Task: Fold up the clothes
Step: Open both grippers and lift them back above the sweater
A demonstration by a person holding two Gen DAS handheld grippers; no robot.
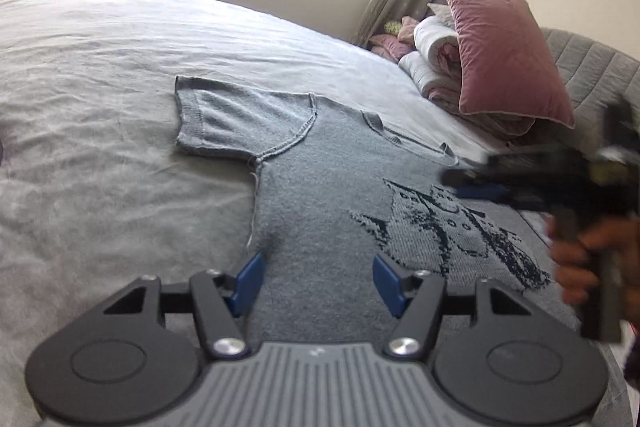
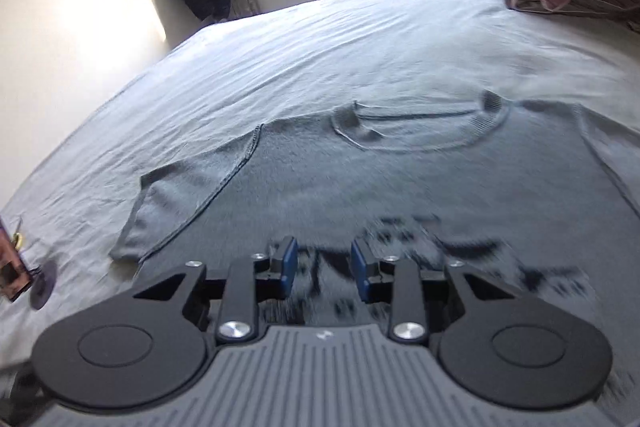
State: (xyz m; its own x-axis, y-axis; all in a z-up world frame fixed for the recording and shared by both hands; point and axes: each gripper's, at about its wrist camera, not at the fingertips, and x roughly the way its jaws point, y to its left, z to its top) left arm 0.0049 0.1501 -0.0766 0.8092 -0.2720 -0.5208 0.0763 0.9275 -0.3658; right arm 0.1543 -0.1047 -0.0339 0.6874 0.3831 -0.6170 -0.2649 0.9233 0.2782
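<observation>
Left hand-held gripper (image 1: 316,281) hovers open over the grey sweater (image 1: 320,187), which lies flat mid-bed (image 1: 100,107); right hand-held gripper (image 2: 324,269), jaws narrowly apart and empty, hangs above its dark print.

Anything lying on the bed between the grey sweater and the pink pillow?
No, only bare grey bedsheet lies between the grey sweater and the pink pillow; the left wrist view shows that stretch best.

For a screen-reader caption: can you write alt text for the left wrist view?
A grey knitted T-shirt with a dark pattern lies flat on a bed. The left tongs hover open above its lower part, holding nothing. A pink pillow leans at the far right.
</observation>
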